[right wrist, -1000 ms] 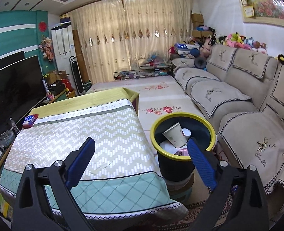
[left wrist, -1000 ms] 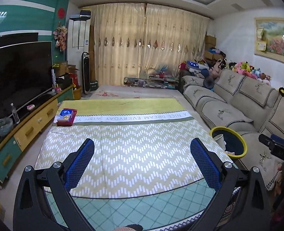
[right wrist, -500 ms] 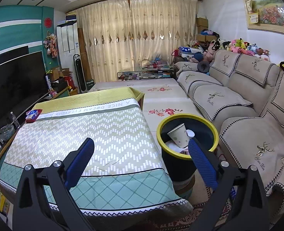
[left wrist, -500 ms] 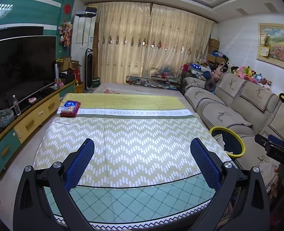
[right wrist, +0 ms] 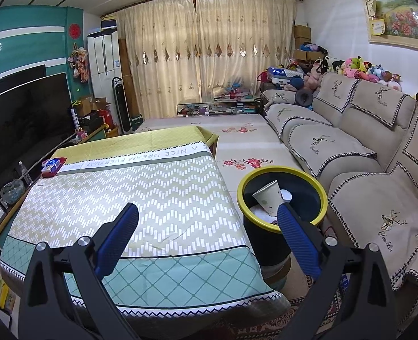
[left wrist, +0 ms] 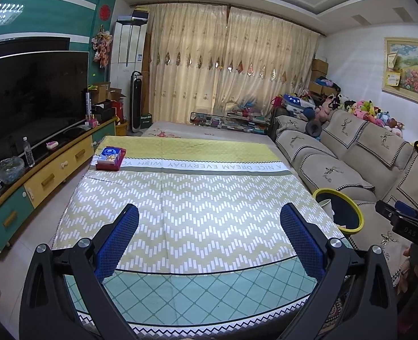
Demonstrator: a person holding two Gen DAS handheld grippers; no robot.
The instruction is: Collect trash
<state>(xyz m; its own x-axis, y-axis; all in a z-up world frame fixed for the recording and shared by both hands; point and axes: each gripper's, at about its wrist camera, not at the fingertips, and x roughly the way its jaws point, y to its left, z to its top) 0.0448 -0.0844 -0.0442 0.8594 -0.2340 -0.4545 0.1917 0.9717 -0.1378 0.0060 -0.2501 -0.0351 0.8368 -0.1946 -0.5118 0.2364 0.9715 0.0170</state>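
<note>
A dark bin with a yellow rim (right wrist: 319,189) stands on the floor between the table and the sofa; it also shows in the left wrist view (left wrist: 358,215). A white paper cup (right wrist: 267,199) and other white scraps lie inside it. My left gripper (left wrist: 209,235) is open and empty above the near end of the table (left wrist: 180,198). My right gripper (right wrist: 207,235) is open and empty, held near the table's right corner, just short of the bin. The right gripper's body (left wrist: 401,223) shows at the right edge of the left wrist view.
A red and blue tissue pack (left wrist: 111,157) lies at the table's far left corner. A beige sofa (right wrist: 350,153) runs along the right. A TV (left wrist: 30,96) on a low cabinet (left wrist: 38,181) lines the left wall. Curtains and clutter stand at the back.
Both grippers have drawn back and risen a little, so more of the table's near edge shows. Both stay open and empty.
</note>
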